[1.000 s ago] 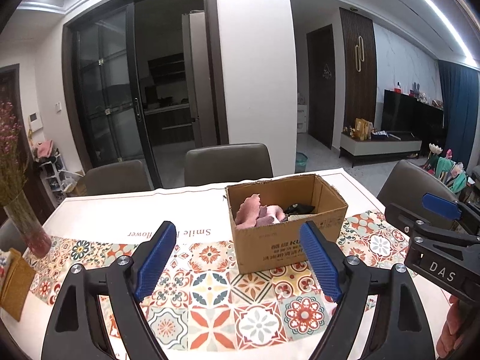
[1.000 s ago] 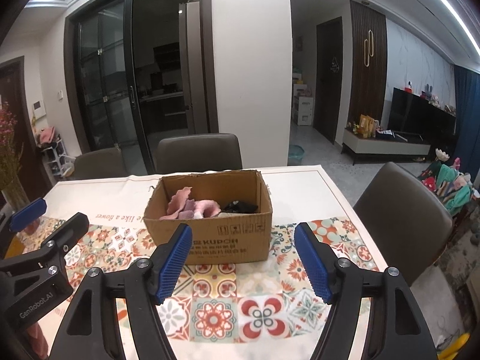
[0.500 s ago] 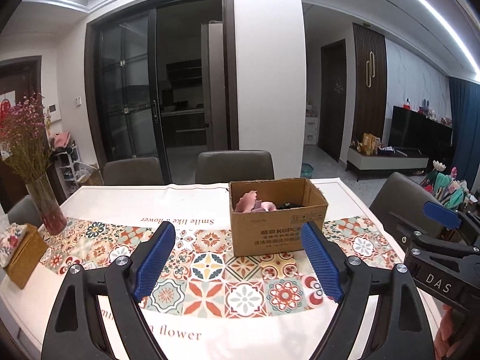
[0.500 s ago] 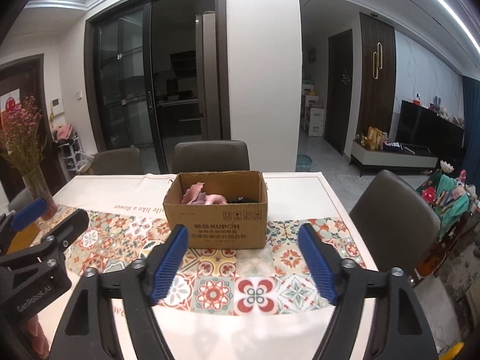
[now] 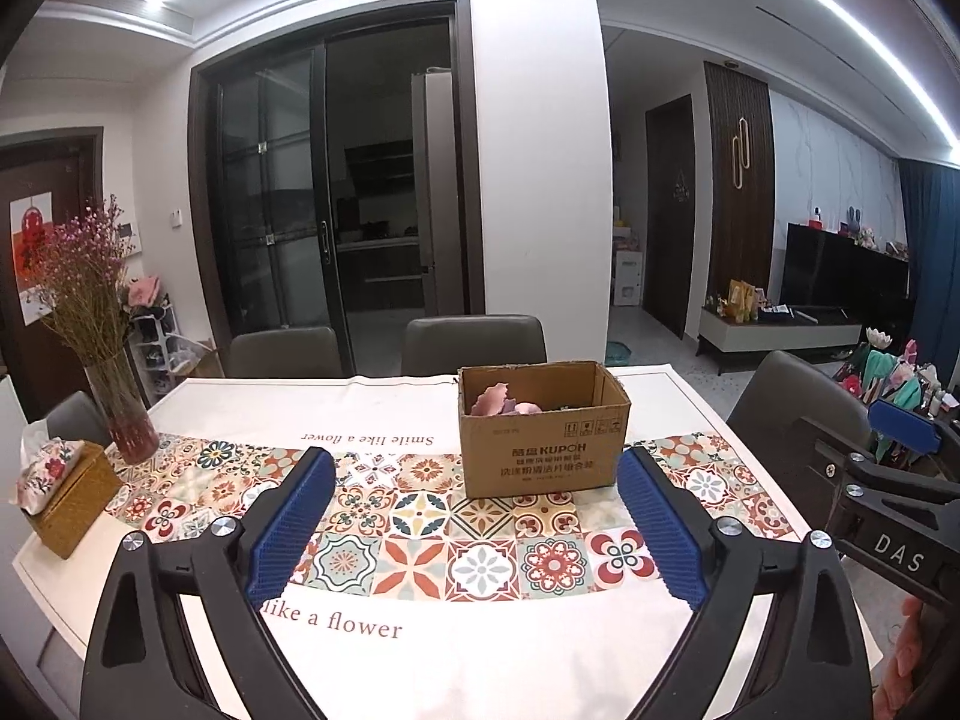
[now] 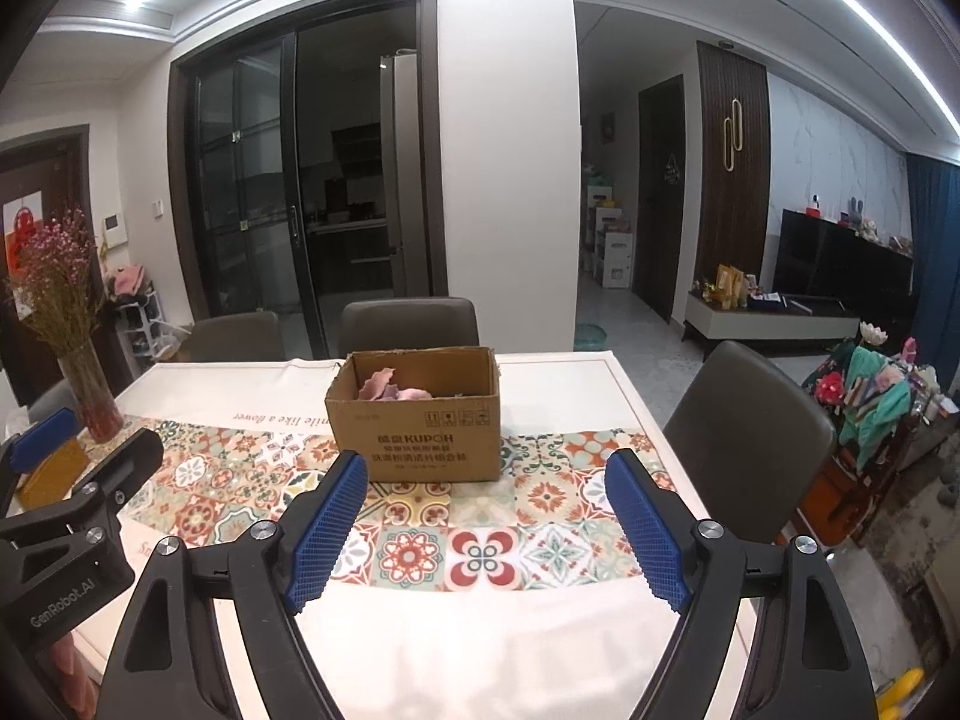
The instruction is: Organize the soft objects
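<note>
A brown cardboard box [image 5: 543,444] [image 6: 420,435] stands on the patterned tablecloth [image 5: 420,546] near the table's far right. Pink soft cloths [image 5: 501,403] [image 6: 390,387] lie inside it, with a dark item beside them barely visible. My left gripper [image 5: 474,519] hovers over the near part of the table, well short of the box; its jaws are opening and nothing is between them. My right gripper [image 6: 483,516] is likewise back from the box, jaws opening and empty. Each gripper shows at the other view's edge.
A glass vase of dried pink flowers [image 5: 114,372] and a tissue box in a woven holder [image 5: 60,492] stand at the table's left end. Grey chairs [image 5: 474,342] line the far side, another chair [image 6: 750,438] sits at the right end.
Both grippers have pulled back from the box toward the table's near edge and risen slightly, so the box looks smaller. Both pairs of jaws have spread wider.
</note>
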